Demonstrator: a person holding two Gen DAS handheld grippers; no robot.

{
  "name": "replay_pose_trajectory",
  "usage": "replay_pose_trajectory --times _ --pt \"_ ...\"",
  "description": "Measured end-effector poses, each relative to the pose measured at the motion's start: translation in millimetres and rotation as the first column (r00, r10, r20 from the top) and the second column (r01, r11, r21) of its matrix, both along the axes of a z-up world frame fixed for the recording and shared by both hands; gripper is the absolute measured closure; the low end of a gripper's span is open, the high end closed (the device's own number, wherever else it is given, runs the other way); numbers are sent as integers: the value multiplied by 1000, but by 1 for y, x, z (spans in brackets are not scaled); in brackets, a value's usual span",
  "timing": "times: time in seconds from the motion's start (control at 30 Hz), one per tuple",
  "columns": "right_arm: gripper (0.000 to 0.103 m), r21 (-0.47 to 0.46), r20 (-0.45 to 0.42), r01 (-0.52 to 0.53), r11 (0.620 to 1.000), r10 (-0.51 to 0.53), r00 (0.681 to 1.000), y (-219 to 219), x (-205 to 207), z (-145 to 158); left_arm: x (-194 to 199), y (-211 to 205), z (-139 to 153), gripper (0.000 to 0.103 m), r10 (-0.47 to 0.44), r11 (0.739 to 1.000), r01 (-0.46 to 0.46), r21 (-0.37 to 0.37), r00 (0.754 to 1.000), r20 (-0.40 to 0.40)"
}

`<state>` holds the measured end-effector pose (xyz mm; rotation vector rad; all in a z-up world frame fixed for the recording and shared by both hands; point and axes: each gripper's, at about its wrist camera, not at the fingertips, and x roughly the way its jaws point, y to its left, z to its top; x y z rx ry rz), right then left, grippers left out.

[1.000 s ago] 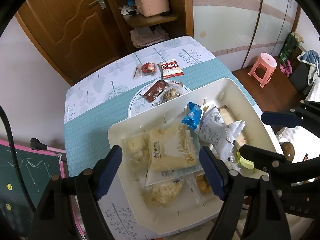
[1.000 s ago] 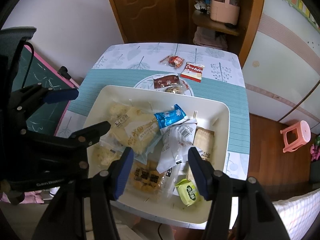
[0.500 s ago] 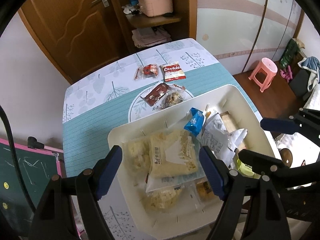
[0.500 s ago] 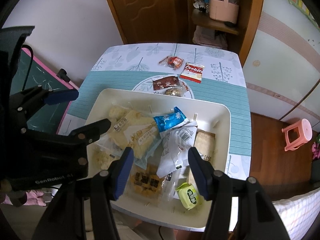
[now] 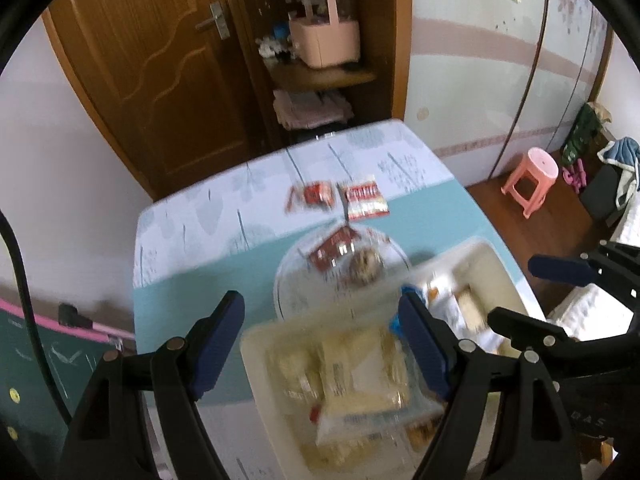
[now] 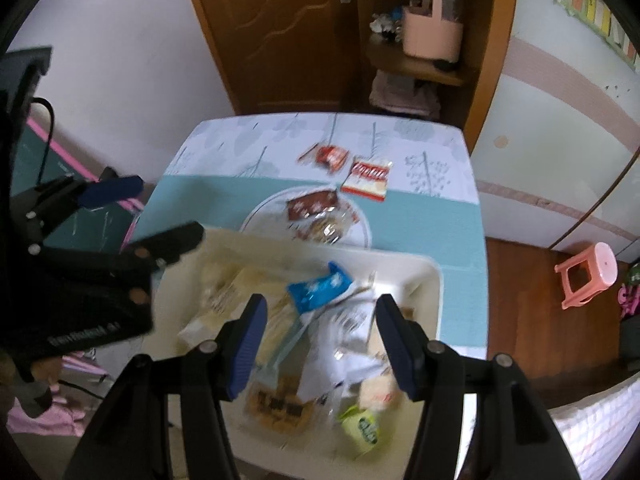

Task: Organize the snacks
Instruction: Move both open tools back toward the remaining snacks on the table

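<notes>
Snacks in clear and coloured wrappers fill a cream tray (image 5: 256, 344) at the near end of a tabletop (image 5: 192, 280) under a teal and white leaf-print cloth. Seen from the left wrist, badly smeared by motion, the left claw (image 5: 322, 340) hangs above the tray's left part with its blue-padded jaws wide apart and nothing between them. Pale yellow packets (image 5: 360, 372) lie under it. Beyond the tray, a white plate (image 5: 288, 276) carries a dark red wrapper (image 5: 334, 246) and a clear bag of brownish bits (image 5: 366, 264). Farther off on the cloth lie a small red packet (image 5: 316, 194) and a red and white cookie packet (image 5: 366, 202), side by side. The right claw (image 5: 520, 296) juts in at the right edge over the tray's far corner. Only this view takes in a green chalkboard (image 5: 28, 360) low at the left.

From the right wrist the tray (image 6: 432, 280) is sharper. The right claw (image 6: 318, 340) hovers over its middle, jaws moderately apart and empty. Below it are a blue packet (image 6: 320, 286), a crumpled white wrapper (image 6: 348, 344), a clear bag of brown squares (image 6: 276, 404) and a small green packet (image 6: 364, 426), the last two hidden or lost in blur in the other view. The left claw (image 6: 136, 216) reaches in from the left above the tray's corner, one blue pad out over the tabletop edge. The plate (image 6: 256, 216), red packet (image 6: 330, 156) and cookie packet (image 6: 368, 178) lie beyond. Both views share a wooden door (image 6: 280, 28) and a pink stool (image 6: 588, 276).
</notes>
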<state>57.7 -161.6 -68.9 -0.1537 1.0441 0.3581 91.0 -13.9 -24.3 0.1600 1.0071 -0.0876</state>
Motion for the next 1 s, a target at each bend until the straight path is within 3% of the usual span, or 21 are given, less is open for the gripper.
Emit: replay_pose_trajectory --times 0.23,0.43,0.57,0.73,1.0 --pt "46 -17 44 43 999 -42 998 -12 42 14 50 -3 21 25 -42 999 39 38 995 90" --pt "46 70 -2 73 995 -73 997 -35 88 12 96 -1 23 25 -52 998 48 38 992 114" --pt "46 83 -44 94 992 -90 995 -42 118 -1 132 4 6 25 -57 998 56 16 996 70" --pt "46 77 -119 112 991 -102 988 -43 168 -26 180 11 -33 25 -32 999 31 -29 998 -62" --pt "46 114 -311 185 976 -142 940 -19 245 -89 241 19 -98 25 47 997 -58 -58 982 -183"
